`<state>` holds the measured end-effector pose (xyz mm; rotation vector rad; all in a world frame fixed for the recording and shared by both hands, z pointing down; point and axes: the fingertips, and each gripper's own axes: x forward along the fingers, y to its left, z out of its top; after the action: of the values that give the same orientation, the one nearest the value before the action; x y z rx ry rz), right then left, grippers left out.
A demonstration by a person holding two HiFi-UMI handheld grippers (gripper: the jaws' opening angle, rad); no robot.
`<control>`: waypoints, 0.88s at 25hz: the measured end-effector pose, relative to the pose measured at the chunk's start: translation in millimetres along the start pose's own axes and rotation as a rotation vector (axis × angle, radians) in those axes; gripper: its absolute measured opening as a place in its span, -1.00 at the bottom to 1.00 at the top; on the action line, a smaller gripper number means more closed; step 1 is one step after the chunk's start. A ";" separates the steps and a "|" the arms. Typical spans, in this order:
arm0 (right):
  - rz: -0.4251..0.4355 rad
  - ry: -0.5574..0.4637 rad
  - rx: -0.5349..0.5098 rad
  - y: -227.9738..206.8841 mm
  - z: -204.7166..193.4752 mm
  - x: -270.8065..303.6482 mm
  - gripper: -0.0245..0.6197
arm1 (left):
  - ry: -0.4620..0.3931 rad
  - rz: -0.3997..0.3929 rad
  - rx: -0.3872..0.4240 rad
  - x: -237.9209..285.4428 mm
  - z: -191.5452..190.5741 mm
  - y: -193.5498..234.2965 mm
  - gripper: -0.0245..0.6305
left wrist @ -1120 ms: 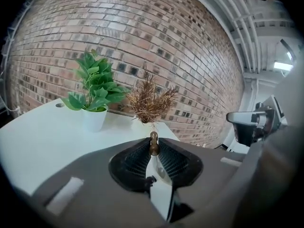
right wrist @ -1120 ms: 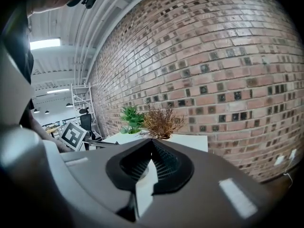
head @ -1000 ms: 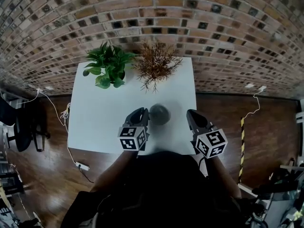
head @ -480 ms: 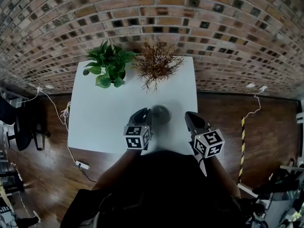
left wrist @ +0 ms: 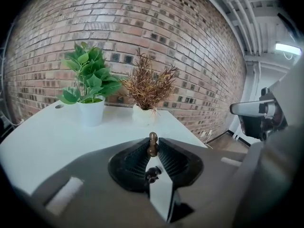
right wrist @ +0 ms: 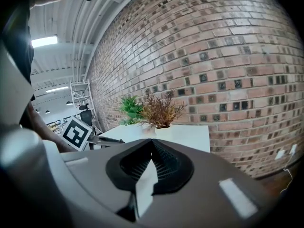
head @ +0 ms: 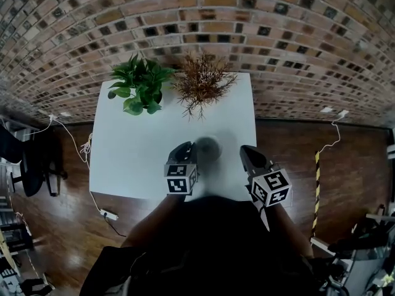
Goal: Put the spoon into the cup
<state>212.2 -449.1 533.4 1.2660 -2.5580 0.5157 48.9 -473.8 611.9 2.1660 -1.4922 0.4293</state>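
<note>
White table (head: 136, 153): left gripper (head: 188, 148), clamping spoon (left wrist: 152, 145), edged nearer cup (head: 208, 147); right gripper (head: 245, 153) closed.

A white rectangular tabletop (head: 129, 159) stands close to a brick wall (head: 247, 29). Along its far edge two potted plants stand side by side. On the left is a green leafy plant (head: 141, 85) in a white pot (left wrist: 91, 112). Just right of it is a dry brown twiggy plant (head: 201, 85) in a low white pot (left wrist: 144, 114). A small dark hole (left wrist: 58, 106) sits near the far left corner. A dark round cup (head: 208, 147) stands well apart from the plants, toward the near edge, right of the middle.
</note>
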 end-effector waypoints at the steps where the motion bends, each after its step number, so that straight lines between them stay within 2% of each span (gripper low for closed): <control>1: -0.002 -0.002 0.000 -0.4 -0.1 -0.9 -0.90 | 0.002 0.005 0.002 0.1 -0.4 0.2 -0.77; 5: -0.005 -0.009 0.007 -1.9 -0.8 -5.6 -0.90 | 0.002 0.021 0.009 -1.3 0.8 1.9 -0.74; 9: -0.003 -0.025 0.010 -3.3 0.7 -11.4 -0.90 | -0.007 0.032 0.021 -6.8 6.5 3.7 -0.54; 15: 0.012 -0.059 0.010 -2.7 9.7 -23.5 -0.90 | -0.040 0.052 0.030 -26.8 19.5 1.0 -0.52; 18: 0.031 -0.089 -0.002 -1.1 21.9 -32.3 -0.90 | -0.085 0.064 0.037 -44.2 32.5 -4.4 -0.54; 22: 0.060 -0.127 -0.006 0.7 40.5 -48.7 -0.90 | -0.170 0.073 0.037 -75.5 54.7 -14.5 -0.80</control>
<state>238.3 -430.5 478.7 1.2613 -2.7067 0.4529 34.8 -439.9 525.0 2.2300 -1.6706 0.3053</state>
